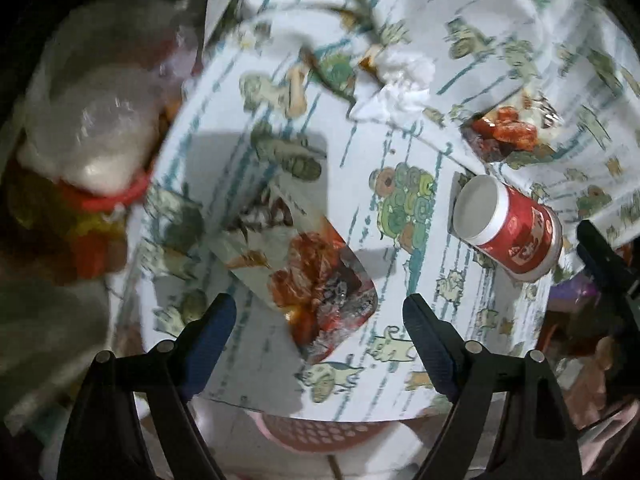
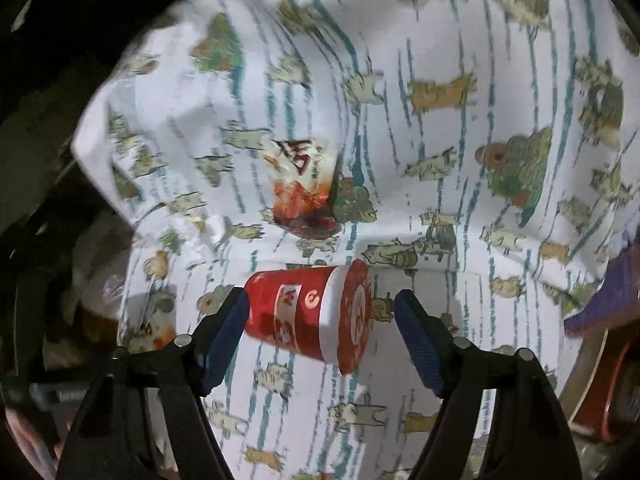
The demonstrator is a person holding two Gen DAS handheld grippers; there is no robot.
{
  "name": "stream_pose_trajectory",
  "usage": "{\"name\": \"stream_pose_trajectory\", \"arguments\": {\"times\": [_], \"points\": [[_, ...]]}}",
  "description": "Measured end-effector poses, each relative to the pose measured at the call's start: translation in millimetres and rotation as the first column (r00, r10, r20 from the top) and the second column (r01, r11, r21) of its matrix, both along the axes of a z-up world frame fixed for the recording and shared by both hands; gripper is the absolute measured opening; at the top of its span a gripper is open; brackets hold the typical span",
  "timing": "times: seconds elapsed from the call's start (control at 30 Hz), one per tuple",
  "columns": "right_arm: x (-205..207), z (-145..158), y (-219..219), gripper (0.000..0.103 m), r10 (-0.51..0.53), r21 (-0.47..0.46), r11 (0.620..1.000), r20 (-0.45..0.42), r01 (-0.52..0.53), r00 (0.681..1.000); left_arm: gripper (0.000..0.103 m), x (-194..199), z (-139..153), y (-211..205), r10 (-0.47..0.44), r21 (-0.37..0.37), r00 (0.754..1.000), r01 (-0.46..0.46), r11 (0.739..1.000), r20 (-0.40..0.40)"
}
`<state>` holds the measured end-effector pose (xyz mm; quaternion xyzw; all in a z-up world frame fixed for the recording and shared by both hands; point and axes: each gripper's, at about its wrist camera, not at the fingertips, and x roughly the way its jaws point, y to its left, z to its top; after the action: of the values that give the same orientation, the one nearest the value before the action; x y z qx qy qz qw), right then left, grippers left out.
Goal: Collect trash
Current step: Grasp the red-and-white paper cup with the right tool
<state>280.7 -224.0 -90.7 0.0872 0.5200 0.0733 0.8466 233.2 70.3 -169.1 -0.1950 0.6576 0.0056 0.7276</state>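
Your table was covered by a white cloth printed with cartoon animals and teal stripes (image 1: 400,240), creased and rumpled toward its far edge. Beyond the cloth's left edge, in your left wrist view, stood a bin lined with a clear plastic bag (image 1: 92,128), a red band around it; the contents were too blurred to name. A flattened snack wrapper with red food print and dark lettering (image 1: 304,264) lay on the cloth just ahead of your left gripper (image 1: 320,328), whose blue-padded jaws were spread wide on either side of the wrapper's near end, touching nothing. To the right of it, a red paper cup with a white rim band (image 1: 512,228) lay on its side, its open mouth turned toward the wrapper. In your right wrist view the same cup (image 2: 312,316) lay crosswise between the parted jaws of your right gripper (image 2: 320,320); the left pad sat at or against the cup's side, though contact could not be confirmed, while the right pad stood apart from it. Farther off lay a crumpled white tissue (image 1: 400,84), and to its right a second, smaller red wrapper (image 1: 508,132). A pink perforated basket (image 1: 320,436) showed below the table's near edge.
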Motion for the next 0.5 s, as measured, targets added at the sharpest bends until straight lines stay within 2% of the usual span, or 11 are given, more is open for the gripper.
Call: {"name": "stream_pose_trajectory", "arguments": {"times": [0.1, 0.2, 0.33, 0.5], "points": [[8, -18, -10, 0.074, -0.141, 0.091, 0.985, -0.099, 0.15, 0.985, 0.087, 3, -15, 5, 0.073, -0.013, 0.996, -0.074, 0.997, -0.049], [5, -22, -14, 0.08, -0.302, 0.086, 0.947, -0.104, 0.311, 0.948, 0.087, 5, -22, 5, 0.113, -0.016, 0.992, -0.114, 0.993, -0.058], [2, -28, -12, 0.083, -0.389, 0.129, 0.903, -0.164, 0.411, 0.906, 0.087, 7, -22, -3, 0.11, -0.011, 0.993, -0.11, 0.994, -0.046], [-5, -57, -13, 0.084, -0.497, 0.187, 0.801, -0.321, 0.569, 0.806, 0.087, 12, -24, -11, 0.096, 0.043, 0.995, -0.094, 0.995, -0.039]]}}
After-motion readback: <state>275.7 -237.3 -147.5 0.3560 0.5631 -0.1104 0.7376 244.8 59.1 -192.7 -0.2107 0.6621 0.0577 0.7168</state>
